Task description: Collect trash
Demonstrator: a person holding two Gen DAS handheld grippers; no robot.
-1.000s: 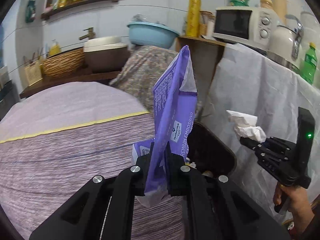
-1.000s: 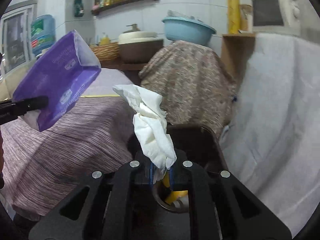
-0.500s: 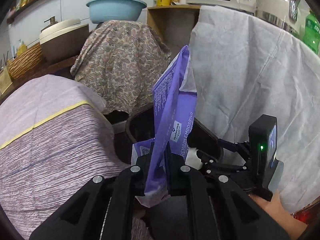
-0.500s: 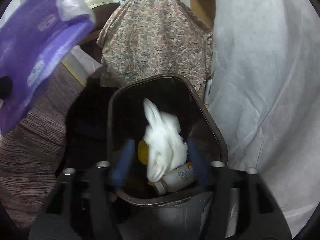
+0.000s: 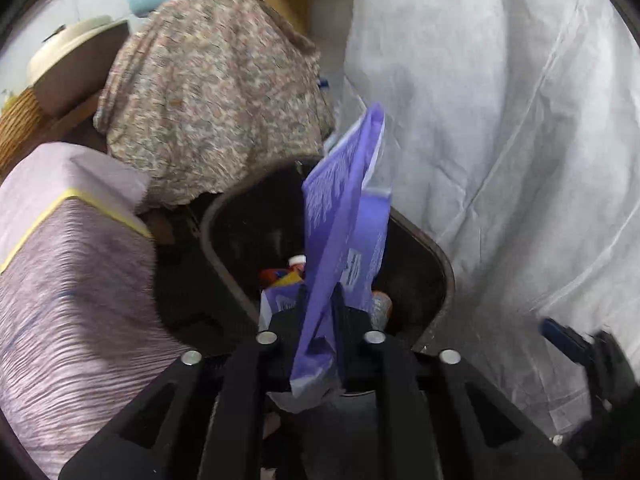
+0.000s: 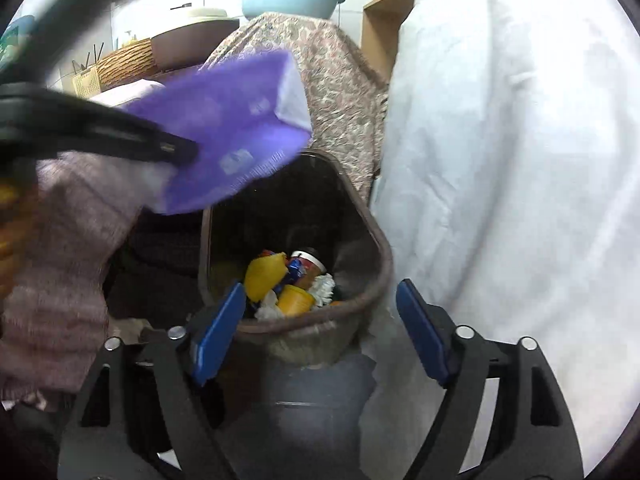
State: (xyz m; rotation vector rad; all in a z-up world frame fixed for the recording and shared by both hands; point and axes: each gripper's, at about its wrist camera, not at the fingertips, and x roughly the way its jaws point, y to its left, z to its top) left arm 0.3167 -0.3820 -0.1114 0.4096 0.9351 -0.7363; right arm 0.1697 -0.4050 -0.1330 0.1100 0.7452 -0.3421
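Draped cloths — glossy purple packet [image 5: 344, 240]

Both wrist views above bin [image 5: 436, 264]

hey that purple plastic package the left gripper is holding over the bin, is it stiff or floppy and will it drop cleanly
Probably floppy and light: the purple package is thin film, creased and pinched flat in the left gripper, though it stands up unsupported. It looks nearly empty, so it may flutter rather than plummet. Released over the trash bin, it should likely land inside.
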